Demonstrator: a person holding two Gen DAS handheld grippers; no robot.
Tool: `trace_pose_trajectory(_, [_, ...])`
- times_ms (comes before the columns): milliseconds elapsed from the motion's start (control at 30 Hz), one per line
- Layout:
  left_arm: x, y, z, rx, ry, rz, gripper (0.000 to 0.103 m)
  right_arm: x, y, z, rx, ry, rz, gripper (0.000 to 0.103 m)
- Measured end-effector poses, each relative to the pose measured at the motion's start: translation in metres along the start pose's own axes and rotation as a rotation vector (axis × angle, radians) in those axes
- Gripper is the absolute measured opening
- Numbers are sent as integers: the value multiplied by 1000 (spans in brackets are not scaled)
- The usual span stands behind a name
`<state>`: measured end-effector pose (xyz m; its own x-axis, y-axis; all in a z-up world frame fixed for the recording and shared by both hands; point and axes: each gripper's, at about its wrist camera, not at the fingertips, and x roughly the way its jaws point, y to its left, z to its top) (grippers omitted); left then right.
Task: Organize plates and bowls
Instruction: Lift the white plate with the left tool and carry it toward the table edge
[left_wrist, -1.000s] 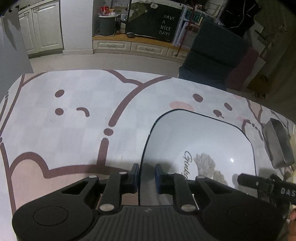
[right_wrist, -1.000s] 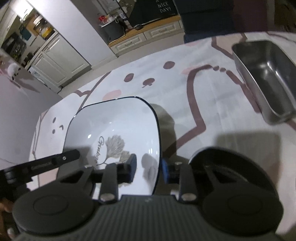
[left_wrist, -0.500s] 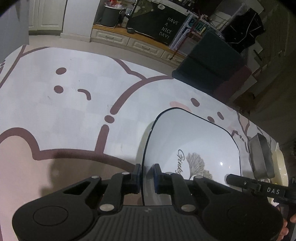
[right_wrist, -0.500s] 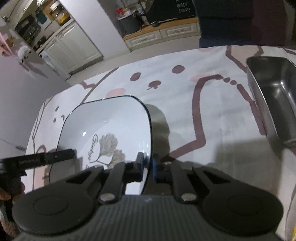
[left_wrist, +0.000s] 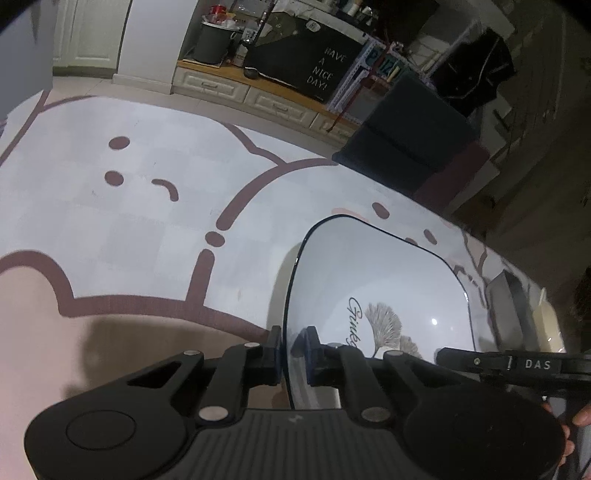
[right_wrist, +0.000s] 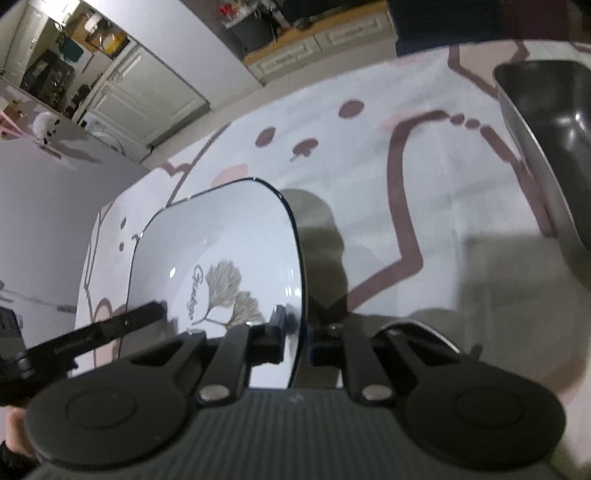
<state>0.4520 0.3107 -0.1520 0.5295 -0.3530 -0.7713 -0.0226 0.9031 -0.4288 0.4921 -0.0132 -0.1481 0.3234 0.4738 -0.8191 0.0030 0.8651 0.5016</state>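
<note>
A square white plate (left_wrist: 376, 295) with a thin dark rim and a printed leaf motif lies on a table covered with a pale cartoon-patterned cloth (left_wrist: 147, 206). It is the landmark for everything else.

The left gripper (left_wrist: 293, 354) sits at the plate's left edge, one finger outside the rim and one over the plate's inner face. Its jaws are closing on the rim and look already pressed to it. The right gripper (right_wrist: 297, 336) sits at the opposite, right edge, jaws pinched on the rim in the same way, one finger inside and one outside. Each gripper's arm shows in the other's view, reaching in from across the plate.

A steel tray (right_wrist: 546, 147) lies on the cloth to the right of the plate, well apart from it. Just right of the plate's near corner, a dark round dish (right_wrist: 424, 332) peeks out behind the right gripper.

The step in hand appears to be a two-sided lift of the plate. To do it well, both grips should be firm before rising, since glazed rims are slippery. Both hands should rise together and level, because a tilt could let the plate slide out of one pinch.
</note>
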Motion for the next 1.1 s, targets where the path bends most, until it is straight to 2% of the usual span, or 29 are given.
trace_pose_trajectory(133, [-2,-1,-8,15,-55,-12,11,2,-1,0,1,-17,13,12])
trace_pose_trajectory(400, [-7,1,-11,-40,-78,-32,10,-4,-1,4,-74,-29,16,12])
trace_pose_trajectory(700, [-28,-15,-3,-74,-126,-34,9,-25,6,16,-100,-71,35,12])
trace_pose_trajectory(900, [-57,-46,-6,-89,-129,-21,10,-57,7,20,-110,-97,52,11])
trace_pose_trajectory(1100, [-96,-109,-22,-42,-145,-18,10,-119,-9,11,-111,-140,82,10])
